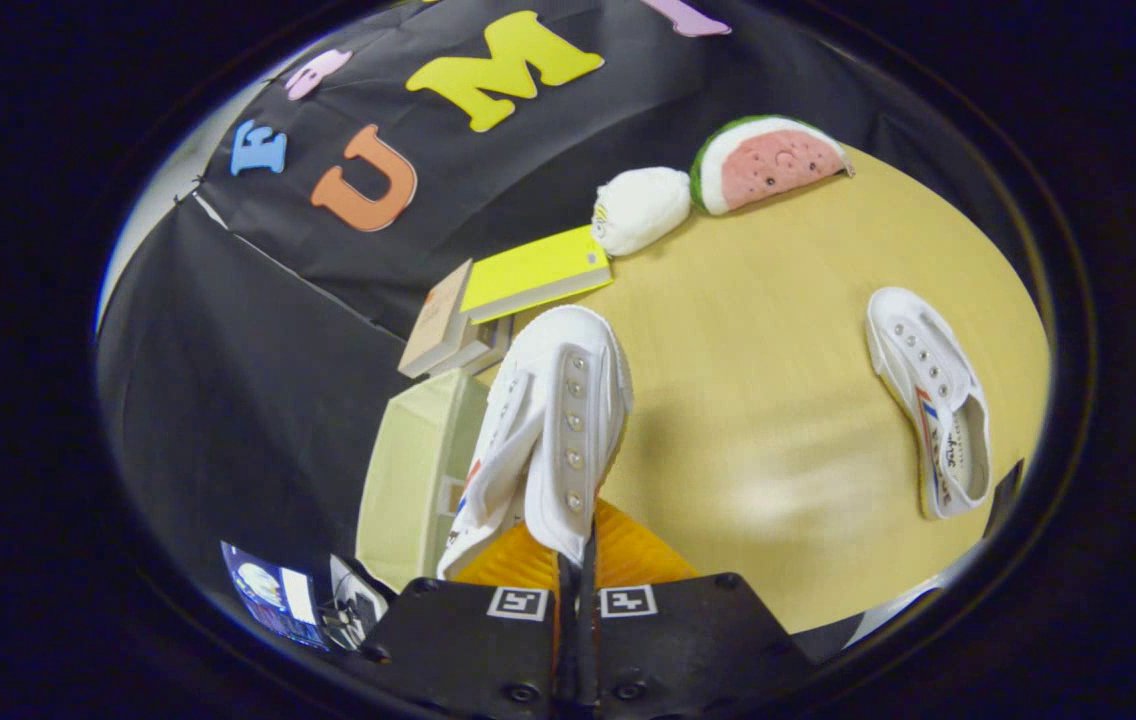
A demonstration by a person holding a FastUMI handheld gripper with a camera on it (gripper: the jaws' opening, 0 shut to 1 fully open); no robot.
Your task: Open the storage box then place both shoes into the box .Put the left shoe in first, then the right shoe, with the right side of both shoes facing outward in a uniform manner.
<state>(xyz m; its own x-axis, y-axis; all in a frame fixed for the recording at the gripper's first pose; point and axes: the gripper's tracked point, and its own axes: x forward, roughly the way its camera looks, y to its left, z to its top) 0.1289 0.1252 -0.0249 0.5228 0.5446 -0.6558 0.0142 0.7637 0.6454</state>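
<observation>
My gripper (pixel 576 555) is shut on the heel-side upper edge of a white canvas shoe (pixel 553 425), which hangs lifted above the table with its toe pointing away from me. The shoe's eyelets face up and its striped side shows on the left. A pale green storage box (pixel 418 470) sits just to the left of the held shoe, partly hidden behind it; whether its lid is open I cannot tell. The second white shoe (pixel 933 400) lies on the wooden table (pixel 778 330), far off to the right of the fingers, its striped side turned up.
Beyond the held shoe lie a yellow book (pixel 536 272) and a small cardboard box (pixel 438 322). Farther back rest a white plush ball (pixel 640 208) and a watermelon-slice plush (pixel 766 162). A small screen (pixel 273 595) sits low on the left beside the box.
</observation>
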